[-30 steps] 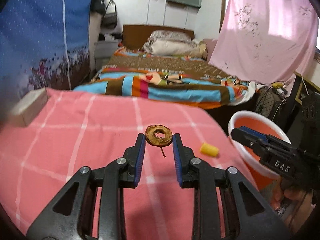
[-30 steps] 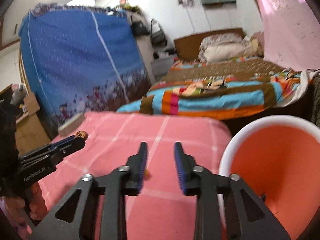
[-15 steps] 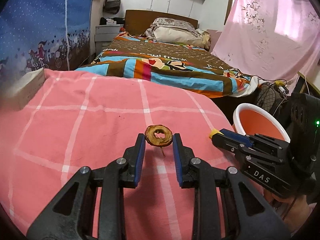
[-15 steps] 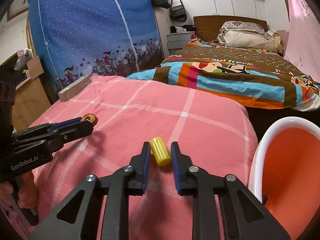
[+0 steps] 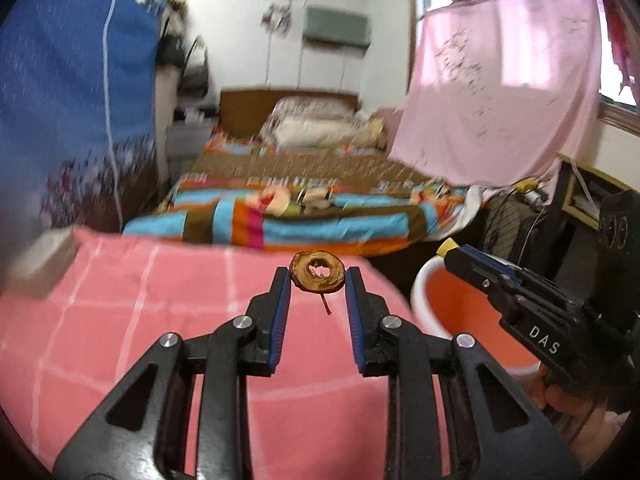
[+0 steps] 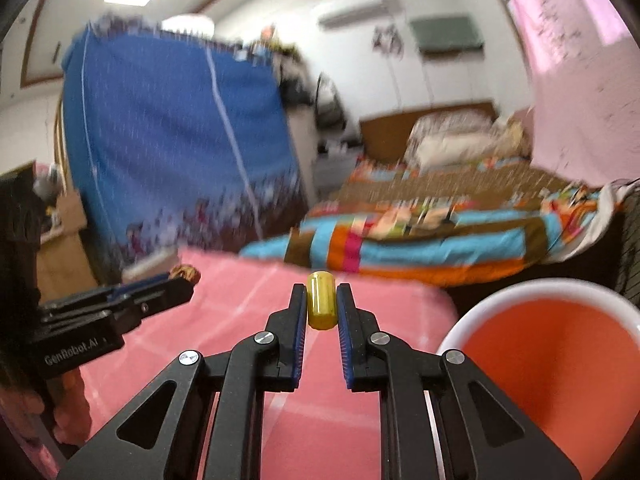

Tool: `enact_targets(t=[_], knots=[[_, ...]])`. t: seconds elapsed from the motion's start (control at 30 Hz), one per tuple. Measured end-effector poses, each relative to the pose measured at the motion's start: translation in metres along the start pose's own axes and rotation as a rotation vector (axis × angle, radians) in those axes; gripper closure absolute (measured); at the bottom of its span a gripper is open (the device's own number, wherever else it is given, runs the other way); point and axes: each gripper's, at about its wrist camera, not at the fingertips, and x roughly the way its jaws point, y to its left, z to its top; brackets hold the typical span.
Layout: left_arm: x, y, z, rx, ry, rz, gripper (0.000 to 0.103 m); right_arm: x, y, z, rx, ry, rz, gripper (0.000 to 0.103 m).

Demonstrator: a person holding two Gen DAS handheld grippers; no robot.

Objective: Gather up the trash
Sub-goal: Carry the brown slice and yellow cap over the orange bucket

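Observation:
My left gripper is shut on a brown dried fruit ring with a thin stem, held above the pink checked tablecloth. My right gripper is shut on a small yellow cylinder, lifted off the cloth. The orange bin with a white rim stands at the table's right edge, just right of the right gripper. In the left wrist view the right gripper hangs over the bin with the yellow piece at its tip. The left gripper shows in the right wrist view with the ring.
A grey block lies at the table's far left. Behind the table are a bed with a striped blanket, a blue curtain and a pink sheet. Dark furniture stands beyond the bin.
My right gripper closed on the yellow cylinder on the cloth and lifted it toward the bin. My left gripper kept the ring and both views tilted upward.

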Motion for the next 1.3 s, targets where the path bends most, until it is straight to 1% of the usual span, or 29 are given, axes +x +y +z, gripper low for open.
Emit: enact_targets(t=[0.2,0.27,0.33,0.47,0.57,0.67,0.9,1.1,1.3], knots=[[-0.013,-0.035,0.016,0.059,-0.124,-0.061,0.072,-0.049,-0.017,0.018,0.002,-0.206,-0.091,0.09],[-0.017,-0.047,0.02,0.079,-0.159,-0.085,0.072,-0.061,-0.021,0.021,-0.001,-0.251,-0.117,0.09],[-0.018,-0.056,0.022,0.094,-0.177,-0.106,0.072,-0.074,-0.027,0.026,-0.009,-0.298,-0.149,0.09],[-0.016,-0.081,0.023,0.127,-0.198,-0.15,0.072,-0.092,-0.035,0.029,-0.018,-0.345,-0.193,0.09],[-0.013,-0.094,0.021,0.147,-0.194,-0.175,0.072,-0.099,-0.043,0.029,-0.019,-0.354,-0.223,0.09],[-0.007,-0.107,0.02,0.156,-0.174,-0.206,0.072,-0.103,-0.052,0.028,-0.007,-0.346,-0.246,0.09],[0.008,-0.124,0.014,0.142,-0.109,-0.25,0.072,-0.104,-0.071,0.017,0.032,-0.289,-0.303,0.09],[0.022,-0.134,0.01,0.121,-0.026,-0.277,0.072,-0.104,-0.082,0.009,0.079,-0.239,-0.319,0.09],[0.033,-0.138,0.006,0.105,0.041,-0.284,0.072,-0.102,-0.088,0.006,0.11,-0.196,-0.325,0.09]])
